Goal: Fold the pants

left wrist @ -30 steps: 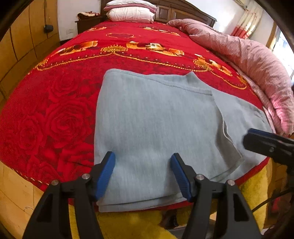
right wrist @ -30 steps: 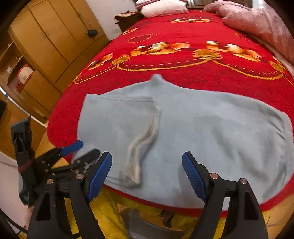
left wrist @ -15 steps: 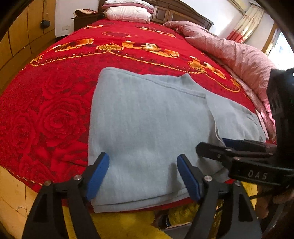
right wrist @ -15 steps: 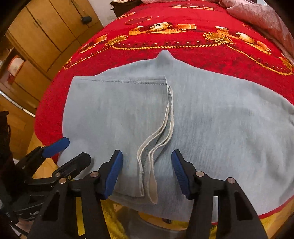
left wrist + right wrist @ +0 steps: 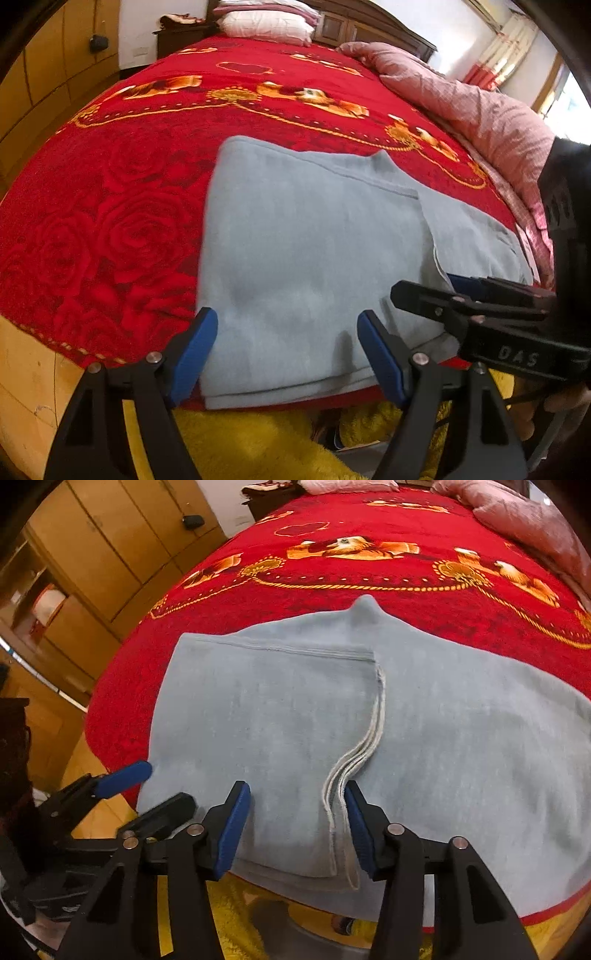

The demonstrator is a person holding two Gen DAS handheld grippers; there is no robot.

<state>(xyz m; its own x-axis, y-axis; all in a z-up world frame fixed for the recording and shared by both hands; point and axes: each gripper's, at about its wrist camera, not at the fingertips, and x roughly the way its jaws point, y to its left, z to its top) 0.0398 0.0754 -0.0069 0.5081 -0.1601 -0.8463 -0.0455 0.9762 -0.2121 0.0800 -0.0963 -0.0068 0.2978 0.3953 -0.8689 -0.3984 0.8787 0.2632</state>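
Left wrist view: light blue pants (image 5: 310,254), folded, lay on red blanket (image 5: 110,229) at near edge of bed. Left gripper (image 5: 287,349) hung over pants' near edge, jaws apart, nothing gripped. Right gripper (image 5: 443,291) reached in from 3 o'clock.

Right wrist view: right gripper (image 5: 295,834) straddled white hem edges (image 5: 354,771) of pants (image 5: 461,738), jaws just closing, pads not pressing cloth. Left gripper (image 5: 147,786) sat at 9 o'clock.

Black left claw (image 5: 286,354), blue pads (image 5: 192,350), silver screws, "DAS" marking
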